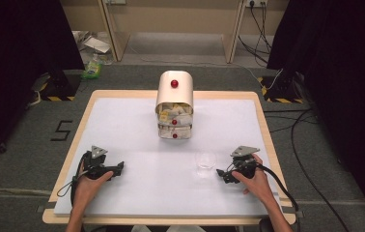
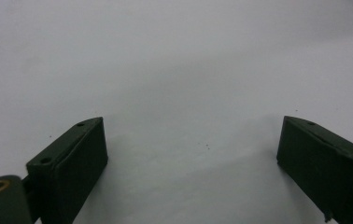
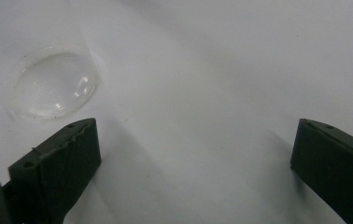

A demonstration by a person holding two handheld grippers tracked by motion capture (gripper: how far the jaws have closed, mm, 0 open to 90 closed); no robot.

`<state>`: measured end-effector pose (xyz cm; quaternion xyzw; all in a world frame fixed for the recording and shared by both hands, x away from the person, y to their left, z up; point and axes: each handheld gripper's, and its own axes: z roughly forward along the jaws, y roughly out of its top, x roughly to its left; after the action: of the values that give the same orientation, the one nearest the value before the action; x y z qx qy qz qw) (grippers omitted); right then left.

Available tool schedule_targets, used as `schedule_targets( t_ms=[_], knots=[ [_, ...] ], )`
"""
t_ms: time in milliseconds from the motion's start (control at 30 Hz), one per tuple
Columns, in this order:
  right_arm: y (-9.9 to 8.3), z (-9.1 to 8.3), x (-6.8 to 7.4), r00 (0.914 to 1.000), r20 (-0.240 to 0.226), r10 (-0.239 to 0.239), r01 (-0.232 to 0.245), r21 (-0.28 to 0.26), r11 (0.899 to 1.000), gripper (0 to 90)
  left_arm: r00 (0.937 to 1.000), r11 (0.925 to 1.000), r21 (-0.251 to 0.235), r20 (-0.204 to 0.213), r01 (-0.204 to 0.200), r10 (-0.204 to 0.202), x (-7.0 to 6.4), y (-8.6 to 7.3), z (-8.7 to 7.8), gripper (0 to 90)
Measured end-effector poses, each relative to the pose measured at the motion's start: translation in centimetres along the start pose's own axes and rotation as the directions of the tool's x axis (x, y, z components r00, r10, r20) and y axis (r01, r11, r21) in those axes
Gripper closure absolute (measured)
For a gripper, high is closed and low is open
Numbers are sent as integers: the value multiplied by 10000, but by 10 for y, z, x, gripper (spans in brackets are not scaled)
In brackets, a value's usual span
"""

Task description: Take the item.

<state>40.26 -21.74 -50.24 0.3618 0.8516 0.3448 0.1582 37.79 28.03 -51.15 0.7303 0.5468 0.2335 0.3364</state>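
Both grippers rest wide open near worktop's front edge: left gripper (image 1: 120,166) empty, right gripper (image 1: 220,173) just beside clear glass (image 1: 205,160)

Desk (image 1: 122,125): white top, wood edge. Drawer unit (image 1: 174,104): cream, rounded top, three red knobs, at the desk's far middle; upper drawer open, full of packets. Beyond the desk: bottle (image 1: 92,67), papers (image 1: 96,44), cables (image 1: 260,29) on the floor.

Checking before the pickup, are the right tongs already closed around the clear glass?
No, the right tongs are wide open over bare table, with the glass apart, beyond the left jaw.
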Motion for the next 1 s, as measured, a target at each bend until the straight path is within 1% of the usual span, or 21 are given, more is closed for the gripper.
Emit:
schedule_targets(
  t_ms=[100, 167, 200, 233, 267, 300, 333, 400, 467, 567, 600, 667, 700, 767, 833, 867, 933, 1000],
  knots=[
    [0, 0, 0, 10000, -3, 3, -3, 0, 10000, 23, 10000, 10000, 6, 12, 2, -2, 0, 0, 0, 74],
    [0, 0, 0, 10000, 10, -9, 9, -7, 10000, 24, 9999, 9999, -60, 53, 128, -127, 1, 1, -1, 82],
    [0, 0, 0, 10000, 4, -8, 8, -5, 10000, 23, 9999, 9997, -164, 19, 152, -152, 3, 1, -1, 99],
    [0, 0, 0, 10000, -10, 10, -10, 1, 10000, 23, 9999, 9996, -241, 25, 157, -157, 3, 2, -1, 154],
    [0, 0, 0, 10000, -10, 4, -4, -3, 10000, 23, 9996, 9994, -240, 96, 260, -258, 4, 3, -1, 174],
    [0, 0, 0, 10000, -8, 12, -12, 1, 10000, 23, 9990, 9988, -266, 223, 400, -394, 4, 4, -1, 152],
    [0, 0, 0, 10000, -3, 11, -11, -3, 10000, 24, 9984, 9986, -302, 369, 430, -419, 4, 4, -1, 153],
    [0, 0, 0, 10000, -5, 30, -30, 3, 10000, 24, 9984, 9989, -313, 453, 357, -343, 1, 6, -1, 152],
    [0, 0, 0, 10000, -14, 40, -40, -6, 10000, 24, 9988, 9987, -482, 470, 187, -164, -3, 9, -3, 151],
    [0, 0, 0, 10000, -11, 40, -40, -5, 10000, 25, 9959, 9956, -935, 902, 114, -29, -10, 18, -10, 153],
    [0, 0, 0, 10000, -13, 44, -44, -4, 10000, 25, 9948, 9941, -1075, 1021, 160, -50, -12, 21, -11, 154],
    [0, 0, 0, 10000, -14, 45, -45, -3, 10000, 24, 9925, 9908, -1348, 1222, 126, 40, -16, 28, -14, 158],
    [0, 0, 0, 10000, -15, 41, -41, -5, 10000, 25, 9917, 9868, -1618, 1281, 88, 121, -19, 32, -17, 162],
    [0, 0, 0, 10000, -22, 48, -48, -3, 10000, 24, 9891, 9792, -2024, 1464, 149, 152, -24, 38, -20, 180],
    [0, 0, 0, 10000, -20, 45, -45, -3, 10000, 24, 9828, 9715, -2368, 1823, 141, 301, -30, 47, -23, 189],
    [0, 0, 0, 10000, -23, 46, -46, 0, 10000, 24, 9796, 9680, -2507, 1960, 62, 445, -33, 51, -25, 198],
    [0, 0, -1, 10000, -27, 41, -41, 0, 10000, 24, 9754, 9608, -2768, 2068, -172, 770, -40, 61, -27, 212],
    [0, 0, 0, 10000, -15, 44, -44, 1, 10000, 24, 9672, 9546, -2969, 2349, -232, 966, -46, 70, -29, 228]
  ],
)
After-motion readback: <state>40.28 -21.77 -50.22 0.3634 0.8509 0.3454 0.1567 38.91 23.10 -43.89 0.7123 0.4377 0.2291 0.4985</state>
